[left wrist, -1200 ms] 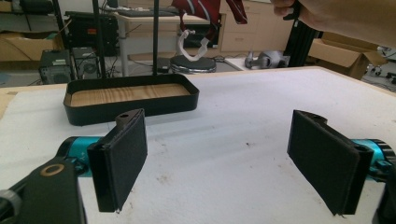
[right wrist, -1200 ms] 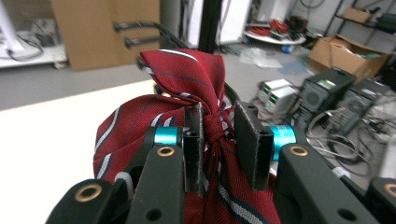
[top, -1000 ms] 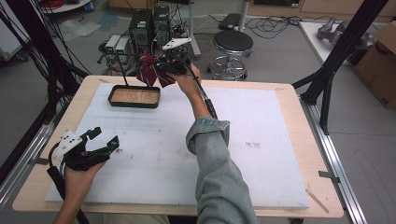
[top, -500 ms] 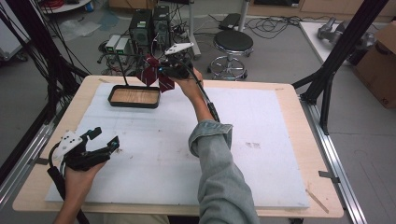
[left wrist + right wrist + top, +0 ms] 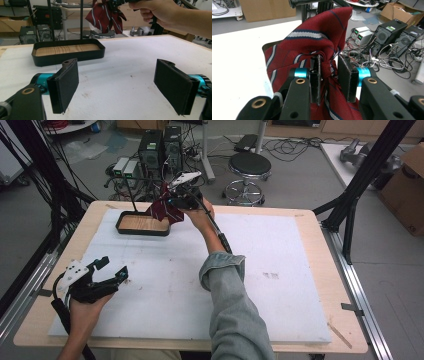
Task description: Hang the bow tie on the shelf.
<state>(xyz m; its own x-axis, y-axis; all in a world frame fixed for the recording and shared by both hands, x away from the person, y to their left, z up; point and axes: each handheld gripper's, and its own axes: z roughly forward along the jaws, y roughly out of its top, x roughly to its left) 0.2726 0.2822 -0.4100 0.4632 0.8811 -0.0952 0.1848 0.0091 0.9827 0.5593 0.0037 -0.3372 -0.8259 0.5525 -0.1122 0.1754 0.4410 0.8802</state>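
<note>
The right gripper (image 5: 329, 75) has its jaws clamped on a red striped tie (image 5: 312, 47) above the tray (image 5: 142, 225) at the counter's eleven o'clock, while the left gripper (image 5: 120, 87) rests wide open, holding nothing.

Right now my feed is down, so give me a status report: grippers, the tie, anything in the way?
Right gripper shut on the red striped tie, held up by the stand's bar. Left gripper open, resting apart on the table. Black tray below tie; nothing blocking.

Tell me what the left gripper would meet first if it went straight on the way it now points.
Probably nothing soon: the left gripper, jaws open, looks along bare white table cover. The black tray lies left of that line; the red striped tie hangs high, slightly left. Depth is unclear, so this is a guess.
</note>
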